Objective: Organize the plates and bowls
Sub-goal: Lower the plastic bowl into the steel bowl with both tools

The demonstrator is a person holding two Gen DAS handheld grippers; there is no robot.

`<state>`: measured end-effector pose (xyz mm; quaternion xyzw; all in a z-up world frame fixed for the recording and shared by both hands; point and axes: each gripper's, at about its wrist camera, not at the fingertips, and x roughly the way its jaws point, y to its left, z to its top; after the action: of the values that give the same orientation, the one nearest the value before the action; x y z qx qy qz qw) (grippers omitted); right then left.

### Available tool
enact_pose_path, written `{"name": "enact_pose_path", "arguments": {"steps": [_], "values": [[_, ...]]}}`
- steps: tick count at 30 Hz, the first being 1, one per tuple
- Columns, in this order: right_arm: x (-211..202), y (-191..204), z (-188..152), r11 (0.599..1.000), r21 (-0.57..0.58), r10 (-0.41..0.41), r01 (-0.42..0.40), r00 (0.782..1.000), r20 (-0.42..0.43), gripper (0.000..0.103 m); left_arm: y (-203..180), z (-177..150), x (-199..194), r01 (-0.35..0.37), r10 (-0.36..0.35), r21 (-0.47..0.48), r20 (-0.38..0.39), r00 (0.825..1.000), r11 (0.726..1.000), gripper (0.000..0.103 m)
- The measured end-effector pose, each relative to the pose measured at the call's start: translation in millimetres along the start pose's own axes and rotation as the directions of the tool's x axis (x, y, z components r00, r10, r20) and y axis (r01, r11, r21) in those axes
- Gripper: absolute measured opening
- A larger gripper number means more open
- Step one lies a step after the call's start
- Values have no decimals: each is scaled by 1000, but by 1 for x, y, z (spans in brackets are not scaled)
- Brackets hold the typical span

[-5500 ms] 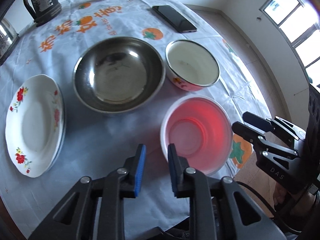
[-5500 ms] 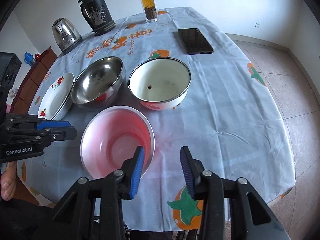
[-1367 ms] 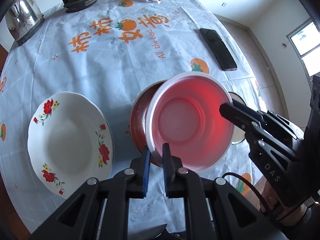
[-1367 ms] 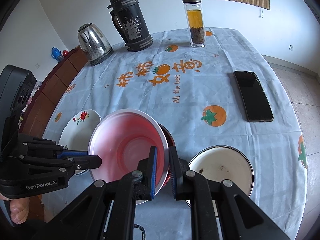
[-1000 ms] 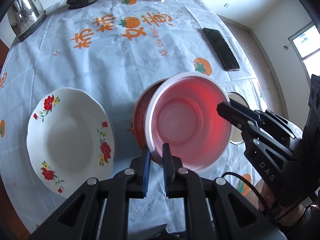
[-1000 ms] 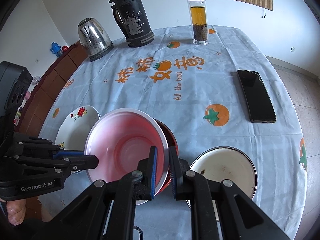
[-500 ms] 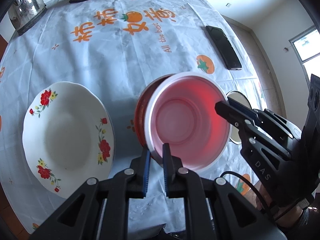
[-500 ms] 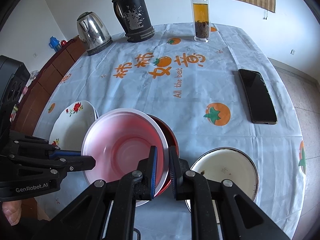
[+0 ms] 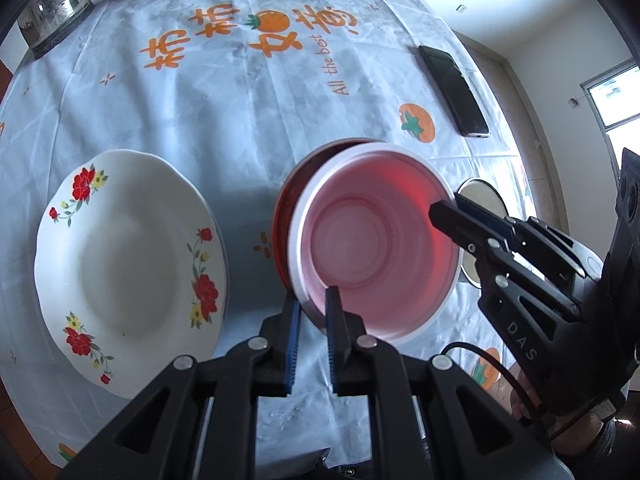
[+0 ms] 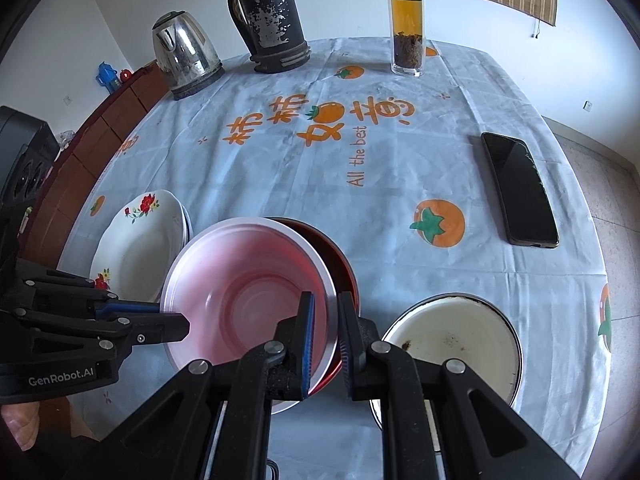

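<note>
The left gripper (image 9: 312, 306) and right gripper (image 10: 326, 312) each pinch the rim of the translucent pink plastic bowl (image 9: 376, 248), at six and three o'clock. It sits tilted over what seems a steel bowl (image 10: 340, 264). The flowered white plate (image 9: 124, 264) lies at nine o'clock, the cream enamel bowl (image 10: 452, 340) at three.

Table clutter behind the dishes

A steel kettle (image 10: 186, 54), black flask (image 10: 272, 20), tea bottle (image 10: 407, 24) and dark phone (image 10: 518, 190) rest on the orange-printed tablecloth (image 10: 280, 168).
</note>
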<state>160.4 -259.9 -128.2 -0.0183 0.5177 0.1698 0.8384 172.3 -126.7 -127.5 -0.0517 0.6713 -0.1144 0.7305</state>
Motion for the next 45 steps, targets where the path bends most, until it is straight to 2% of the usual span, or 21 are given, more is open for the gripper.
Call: {"name": "enact_pose_path", "arguments": {"steps": [8, 45], "values": [[4, -1, -1, 1000, -1, -4, 4, 1000, -9, 13, -2, 1, 1, -20, 20, 18, 7, 1000, 1000, 9], [15, -1, -1, 1000, -7, -4, 3, 999, -47, 13, 3, 2, 0, -24, 24, 28, 22, 999, 999, 10]]}}
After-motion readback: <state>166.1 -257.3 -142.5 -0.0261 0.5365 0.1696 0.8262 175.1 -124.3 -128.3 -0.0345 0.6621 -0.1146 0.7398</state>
